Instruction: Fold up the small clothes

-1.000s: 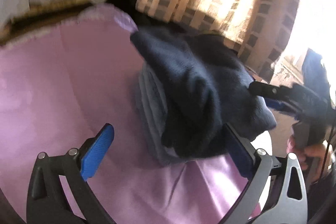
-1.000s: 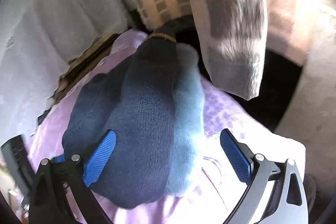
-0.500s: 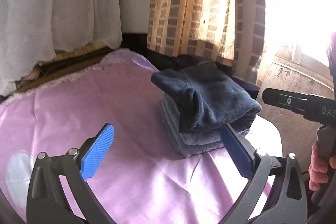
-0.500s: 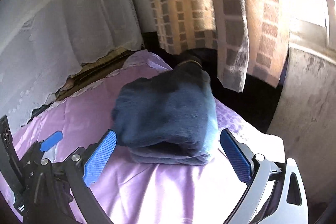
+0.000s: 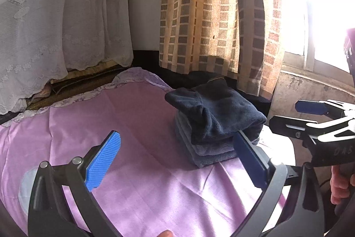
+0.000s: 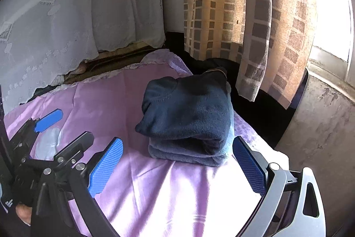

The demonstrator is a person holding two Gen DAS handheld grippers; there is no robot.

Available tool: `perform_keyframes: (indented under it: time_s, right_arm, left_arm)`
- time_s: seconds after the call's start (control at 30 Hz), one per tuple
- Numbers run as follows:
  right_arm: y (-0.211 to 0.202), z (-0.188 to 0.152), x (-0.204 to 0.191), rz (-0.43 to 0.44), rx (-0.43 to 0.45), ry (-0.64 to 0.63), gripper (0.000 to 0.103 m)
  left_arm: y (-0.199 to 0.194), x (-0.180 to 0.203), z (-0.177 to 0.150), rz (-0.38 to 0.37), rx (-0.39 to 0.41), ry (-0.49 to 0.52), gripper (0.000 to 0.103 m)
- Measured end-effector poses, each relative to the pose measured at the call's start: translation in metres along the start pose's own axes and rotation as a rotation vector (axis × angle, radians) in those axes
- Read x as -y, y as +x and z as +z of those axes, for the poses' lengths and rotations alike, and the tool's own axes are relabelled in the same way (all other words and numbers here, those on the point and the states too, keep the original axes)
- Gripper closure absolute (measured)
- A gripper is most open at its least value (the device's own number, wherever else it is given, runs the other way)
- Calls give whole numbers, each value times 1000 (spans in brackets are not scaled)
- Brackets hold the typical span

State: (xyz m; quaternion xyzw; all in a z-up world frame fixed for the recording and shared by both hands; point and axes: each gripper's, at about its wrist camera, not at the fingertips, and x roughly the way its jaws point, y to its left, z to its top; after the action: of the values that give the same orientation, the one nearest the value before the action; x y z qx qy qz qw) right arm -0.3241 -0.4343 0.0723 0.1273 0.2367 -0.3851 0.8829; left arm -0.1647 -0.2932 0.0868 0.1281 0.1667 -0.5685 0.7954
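Both our tools are empty with their blue pads spread wide: the left tool (image 5: 176, 161) and the right tool (image 6: 177, 162) hang above the pink satin bedspread (image 5: 137, 170), apart from the clothes. The folded dark navy fleece garment (image 6: 188, 108) lies on top of a folded grey-blue fleece piece (image 6: 188, 153), and the pile sits just ahead of the right tool, between its pads in that view, and ahead and to the right of the left tool, near the bed's far right corner under the brown checked curtain (image 5: 221, 14).

We judge the fold as done and the stack as placed. To finish well, we should lift clear without catching the loose navy flap (image 5: 184, 99) that overhangs on the left tool's side. If we tidy it, we tuck that flap gently inward, pressing downward, not sideways, so the pile does not slide toward the bed edge.
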Motion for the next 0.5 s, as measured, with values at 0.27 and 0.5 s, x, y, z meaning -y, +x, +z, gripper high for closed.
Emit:
perform_keyframes:
  time_s: [0.27, 0.5]
  right_arm:
    - [2, -8, 12, 11, -2, 26, 4]
    - [8, -10, 29, 25, -22, 93, 4]
  left_arm:
    - [10, 6, -6, -1, -41, 6, 4]
    - [14, 7, -7, -7, -62, 9, 4]
